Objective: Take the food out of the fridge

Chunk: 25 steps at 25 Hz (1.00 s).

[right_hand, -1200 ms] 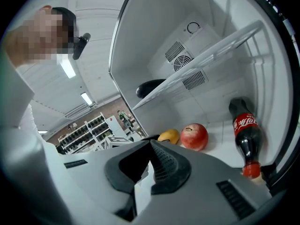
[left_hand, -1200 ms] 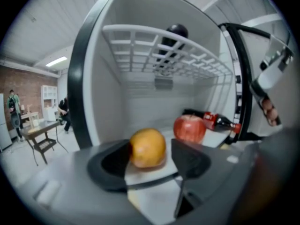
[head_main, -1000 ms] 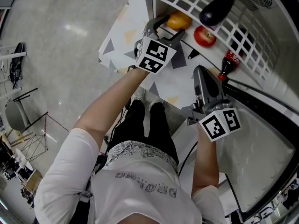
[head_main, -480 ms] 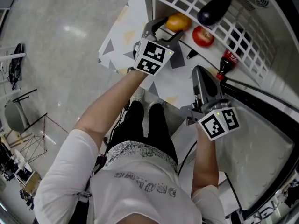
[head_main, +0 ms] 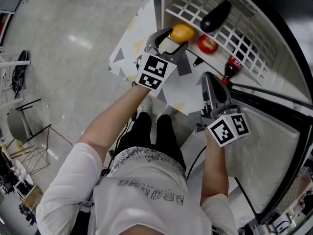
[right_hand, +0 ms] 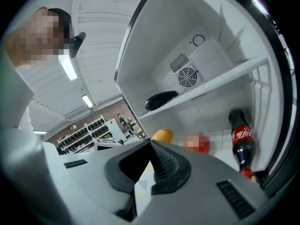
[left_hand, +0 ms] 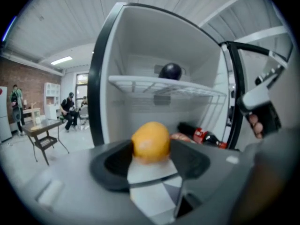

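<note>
One orange at the fridge's front edge now sits between my advanced left hand-held gripper's spread jaws, ready for pinching, while the right hand-held gripper stays pressed together.

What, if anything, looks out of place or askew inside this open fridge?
The cola bottle lies on its side below the wire shelf instead of standing upright. Nothing looks spilled or damaged: the eggplant rests on the shelf, and the orange and red fruit sit loose but intact.
</note>
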Each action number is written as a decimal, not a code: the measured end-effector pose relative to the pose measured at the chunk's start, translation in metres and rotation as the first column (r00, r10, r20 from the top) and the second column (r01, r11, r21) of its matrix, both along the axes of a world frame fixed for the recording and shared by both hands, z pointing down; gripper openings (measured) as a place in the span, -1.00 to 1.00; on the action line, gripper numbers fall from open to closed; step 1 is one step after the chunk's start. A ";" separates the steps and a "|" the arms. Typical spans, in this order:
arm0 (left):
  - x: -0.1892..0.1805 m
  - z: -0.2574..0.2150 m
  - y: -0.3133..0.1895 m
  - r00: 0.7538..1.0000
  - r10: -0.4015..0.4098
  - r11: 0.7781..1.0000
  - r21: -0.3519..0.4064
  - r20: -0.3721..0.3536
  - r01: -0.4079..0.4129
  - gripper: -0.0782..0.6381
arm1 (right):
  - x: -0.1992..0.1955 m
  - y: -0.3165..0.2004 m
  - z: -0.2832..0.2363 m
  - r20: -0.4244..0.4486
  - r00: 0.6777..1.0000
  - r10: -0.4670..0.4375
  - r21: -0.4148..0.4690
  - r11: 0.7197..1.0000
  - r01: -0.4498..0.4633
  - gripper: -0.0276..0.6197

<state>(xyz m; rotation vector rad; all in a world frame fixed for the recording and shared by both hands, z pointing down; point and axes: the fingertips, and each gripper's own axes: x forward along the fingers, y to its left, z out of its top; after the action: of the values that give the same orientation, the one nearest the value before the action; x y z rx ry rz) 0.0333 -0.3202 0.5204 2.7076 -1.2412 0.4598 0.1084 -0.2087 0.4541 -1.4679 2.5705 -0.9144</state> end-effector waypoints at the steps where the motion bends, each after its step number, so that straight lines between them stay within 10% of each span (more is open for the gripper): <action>1: -0.001 -0.004 0.003 1.000 0.003 1.000 0.003 -0.001 -0.003 -0.06 | 0.001 0.001 -0.003 0.002 1.000 0.002 0.003 1.000 -0.002 -0.95; 25: -0.025 -0.104 0.088 0.995 0.079 0.995 0.065 -0.066 -0.074 -0.06 | 0.025 0.030 -0.068 -0.003 0.994 0.114 0.075 0.991 -0.113 -0.95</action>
<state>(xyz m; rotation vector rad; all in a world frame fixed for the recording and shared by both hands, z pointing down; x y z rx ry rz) 0.0079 -0.2321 0.4163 2.8058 -1.1566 0.3385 0.1336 -0.1784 0.3857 -1.5801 2.4671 -0.7923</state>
